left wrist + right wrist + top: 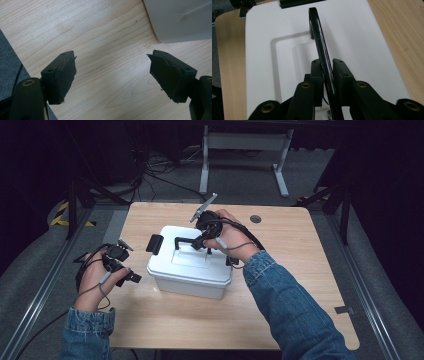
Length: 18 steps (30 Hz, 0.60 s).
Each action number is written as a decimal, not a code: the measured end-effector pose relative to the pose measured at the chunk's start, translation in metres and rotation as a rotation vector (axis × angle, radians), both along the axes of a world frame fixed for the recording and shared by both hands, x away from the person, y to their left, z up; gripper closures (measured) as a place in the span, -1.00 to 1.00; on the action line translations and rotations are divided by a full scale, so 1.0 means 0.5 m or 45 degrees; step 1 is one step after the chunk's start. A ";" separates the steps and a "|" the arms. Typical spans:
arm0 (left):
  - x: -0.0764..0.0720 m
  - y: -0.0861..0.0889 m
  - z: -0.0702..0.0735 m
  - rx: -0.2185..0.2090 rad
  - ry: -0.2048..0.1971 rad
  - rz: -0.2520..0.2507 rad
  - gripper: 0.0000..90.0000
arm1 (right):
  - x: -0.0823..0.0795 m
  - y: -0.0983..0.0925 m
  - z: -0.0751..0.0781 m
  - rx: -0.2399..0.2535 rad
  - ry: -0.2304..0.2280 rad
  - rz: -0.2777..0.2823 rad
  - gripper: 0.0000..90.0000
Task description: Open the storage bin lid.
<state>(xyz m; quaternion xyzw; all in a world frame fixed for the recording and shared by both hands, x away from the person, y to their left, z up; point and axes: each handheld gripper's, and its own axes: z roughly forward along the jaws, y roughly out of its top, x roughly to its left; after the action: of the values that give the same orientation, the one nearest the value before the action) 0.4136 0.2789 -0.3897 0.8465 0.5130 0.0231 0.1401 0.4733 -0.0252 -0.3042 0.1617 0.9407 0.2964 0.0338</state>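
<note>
Two black jaws of the right gripper (327, 68) clamp the white plastic box's (190, 262) slim black handle (319, 41) mid-desk (300, 285), so a straight, level lift seems wise, while the left gripper (112, 72) hangs released beside it.

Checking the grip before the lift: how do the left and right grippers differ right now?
The right gripper is shut on the box's black handle; the left gripper stands open with nothing between its jaws. The right hangs over the white box; the left sits over bare table beside it. Both have black jaws.
</note>
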 end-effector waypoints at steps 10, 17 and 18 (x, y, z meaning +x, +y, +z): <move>0.001 0.003 -0.002 -0.003 0.001 0.009 -0.53 | 0.003 0.001 0.007 0.013 0.001 0.075 0.83; 0.001 0.004 -0.002 -0.003 -0.005 0.005 -0.53 | 0.000 0.002 0.028 0.048 -0.009 0.098 0.85; 0.002 0.005 -0.003 -0.001 -0.002 0.001 -0.53 | 0.000 0.002 0.028 0.048 -0.009 0.098 0.86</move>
<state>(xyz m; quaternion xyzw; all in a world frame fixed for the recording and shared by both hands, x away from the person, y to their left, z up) 0.4146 0.2814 -0.3910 0.8463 0.5133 0.0235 0.1409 0.4732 -0.0240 -0.2903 0.1251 0.9403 0.3158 0.0227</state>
